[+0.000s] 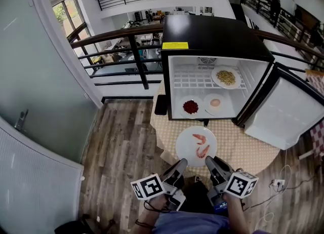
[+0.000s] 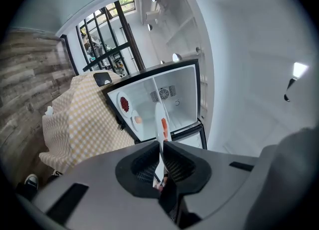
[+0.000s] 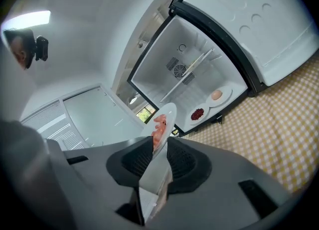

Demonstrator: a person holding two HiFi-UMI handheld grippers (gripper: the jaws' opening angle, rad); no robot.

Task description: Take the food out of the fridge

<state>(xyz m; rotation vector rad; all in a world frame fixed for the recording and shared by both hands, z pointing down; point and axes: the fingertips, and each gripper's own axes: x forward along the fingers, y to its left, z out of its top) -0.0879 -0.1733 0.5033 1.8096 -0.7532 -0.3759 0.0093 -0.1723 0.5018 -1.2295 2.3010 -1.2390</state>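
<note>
Two grippers are sharing one load here: the left gripper (image 1: 181, 163) is pinching the near rim of the plate of shrimp (image 1: 196, 146) with its jaws almost fully together on the thin edge, and the right gripper (image 1: 210, 160) is clamping the same rim just beside it, its jaws standing a little wider because more of the plate is sitting between them. The plate is already lying outside the fridge (image 1: 212, 35), over the checked tablecloth (image 1: 243, 149) in front of the open compartment; whether it is touching the cloth I cannot tell. The step in hand is probably the set-down, and doing it well is mostly a matter of keeping both hands working as one: lowering them together so the plate is staying flat and the shrimp (image 1: 201, 145) are not sliding toward the far edge. Since both grips are sitting on the near side only, the far rim is likely sagging first, so a slight upward tilt is helping. Releasing should be waiting until the base is resting fully on the cloth, well in from the table's near edge. Room is also worth leaving, as the noodle plate (image 1: 226, 77), the plate of red food (image 1: 191, 107) and the plate with a pale round item (image 1: 215, 103) are waiting inside.
</note>
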